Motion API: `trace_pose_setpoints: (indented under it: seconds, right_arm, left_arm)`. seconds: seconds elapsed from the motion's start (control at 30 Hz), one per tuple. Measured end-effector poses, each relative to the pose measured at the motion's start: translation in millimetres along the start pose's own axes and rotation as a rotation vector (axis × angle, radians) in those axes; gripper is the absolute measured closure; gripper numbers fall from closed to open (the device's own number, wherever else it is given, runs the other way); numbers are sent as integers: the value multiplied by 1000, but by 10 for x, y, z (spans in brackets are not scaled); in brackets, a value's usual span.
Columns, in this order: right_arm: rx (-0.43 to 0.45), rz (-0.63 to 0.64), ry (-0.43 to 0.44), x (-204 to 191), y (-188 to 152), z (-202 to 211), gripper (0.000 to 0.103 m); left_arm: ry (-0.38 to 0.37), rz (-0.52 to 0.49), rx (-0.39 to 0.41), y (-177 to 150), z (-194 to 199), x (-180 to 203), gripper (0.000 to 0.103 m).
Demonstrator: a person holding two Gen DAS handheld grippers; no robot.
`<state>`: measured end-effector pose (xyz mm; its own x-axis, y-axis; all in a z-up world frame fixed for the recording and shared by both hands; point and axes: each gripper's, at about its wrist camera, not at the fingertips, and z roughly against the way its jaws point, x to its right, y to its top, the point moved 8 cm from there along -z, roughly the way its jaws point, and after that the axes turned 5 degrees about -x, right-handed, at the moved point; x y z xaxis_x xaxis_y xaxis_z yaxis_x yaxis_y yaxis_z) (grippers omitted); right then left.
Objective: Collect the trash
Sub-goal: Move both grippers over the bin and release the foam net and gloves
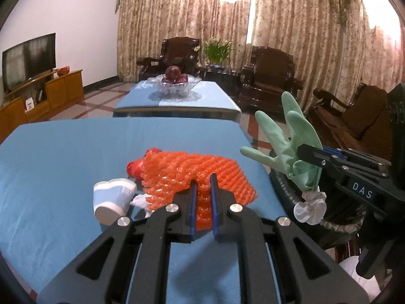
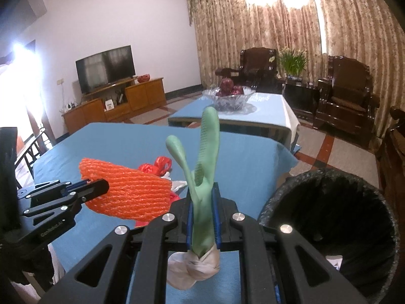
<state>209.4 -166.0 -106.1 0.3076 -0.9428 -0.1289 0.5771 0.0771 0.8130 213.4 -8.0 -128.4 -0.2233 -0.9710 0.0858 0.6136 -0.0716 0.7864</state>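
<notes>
Grippers both clenched — left gripper on orange foam net, right gripper on green glove

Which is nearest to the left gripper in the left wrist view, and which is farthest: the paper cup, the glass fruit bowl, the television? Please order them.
From the left gripper:
1. Paper cup, lying on the near table, just to its left.
2. Glass fruit bowl, on the second table, straight ahead.
3. Television, by the far left wall.
</notes>
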Motion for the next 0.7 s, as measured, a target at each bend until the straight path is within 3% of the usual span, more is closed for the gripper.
trace_pose_setpoints:
  seconds: [0.3, 0.7]
  right_arm:
    - [38, -39, -64, 316, 22, 323, 90]
    - [50, -112, -218, 1137, -10, 650, 90]
  left_arm:
    - [-69, -54, 25, 215, -37, 442, 95]
    - [-192, -111, 45, 409, -313, 1203, 95]
